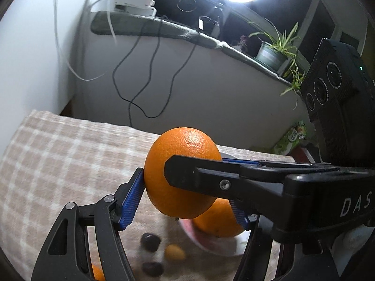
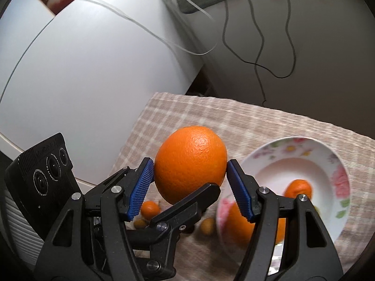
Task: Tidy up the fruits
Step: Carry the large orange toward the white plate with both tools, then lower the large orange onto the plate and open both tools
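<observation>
Both grippers meet at one large orange (image 1: pixel 181 171), held in the air above the checked cloth. My left gripper (image 1: pixel 185 196) is shut on it, blue pads on its sides. In the right wrist view the same orange (image 2: pixel 191 164) sits between my right gripper's (image 2: pixel 189 187) blue pads, which touch both sides; a left finger (image 2: pixel 187 205) crosses beneath. A floral white bowl (image 2: pixel 328 154) to the right holds another large orange (image 2: pixel 239 227) and a small orange fruit (image 2: pixel 298 188). Small loose fruits (image 2: pixel 150 208) lie on the cloth below.
Two dark fruits (image 1: pixel 151 241) and a small yellow-orange one (image 1: pixel 174 253) lie on the cloth (image 1: pixel 58 159) under the grippers. Cables hang on the wall behind. A potted plant (image 1: pixel 274 51) stands on the sill. A white cabinet (image 2: pixel 82 70) borders the table's left.
</observation>
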A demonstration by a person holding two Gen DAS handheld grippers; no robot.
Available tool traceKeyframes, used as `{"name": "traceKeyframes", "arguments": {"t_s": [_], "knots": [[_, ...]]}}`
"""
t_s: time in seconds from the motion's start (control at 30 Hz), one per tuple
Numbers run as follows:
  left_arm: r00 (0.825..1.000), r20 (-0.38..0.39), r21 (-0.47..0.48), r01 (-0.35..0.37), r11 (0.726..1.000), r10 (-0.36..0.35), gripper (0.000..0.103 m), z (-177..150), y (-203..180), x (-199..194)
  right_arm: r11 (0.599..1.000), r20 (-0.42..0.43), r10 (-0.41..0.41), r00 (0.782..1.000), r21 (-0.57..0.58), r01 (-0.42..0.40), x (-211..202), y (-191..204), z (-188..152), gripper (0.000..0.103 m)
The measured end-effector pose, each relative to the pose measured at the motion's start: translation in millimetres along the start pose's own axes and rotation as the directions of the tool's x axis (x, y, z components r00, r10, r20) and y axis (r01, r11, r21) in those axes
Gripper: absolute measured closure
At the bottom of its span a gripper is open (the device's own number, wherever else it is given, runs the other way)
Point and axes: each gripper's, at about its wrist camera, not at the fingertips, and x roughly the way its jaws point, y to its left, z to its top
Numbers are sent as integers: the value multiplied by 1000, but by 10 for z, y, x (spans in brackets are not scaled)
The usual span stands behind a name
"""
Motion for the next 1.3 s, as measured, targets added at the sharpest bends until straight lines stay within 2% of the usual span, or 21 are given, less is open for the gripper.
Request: {"name": "traceKeyframes", "arguments": {"t_s": [0.3,0.43,0.9,1.3], "knots": [[998,-59,28,24,999,-22,36,50,-216,305,998,13,-38,999,51,37,-57,-390,38,35],[997,-72,50,22,999,-19,36,80,-284,384,996,19,-29,999,87,28,-73,-568,52,35],[992,-122,101,28,995,-15,36,193,-448,640,988,53,-37,998,149,28,-154,-854,111,35],[982,-184,144,59,988,-32,36,137,-604,753,981,29,-57,998,186,50,-190,-1026,33,35]]}}
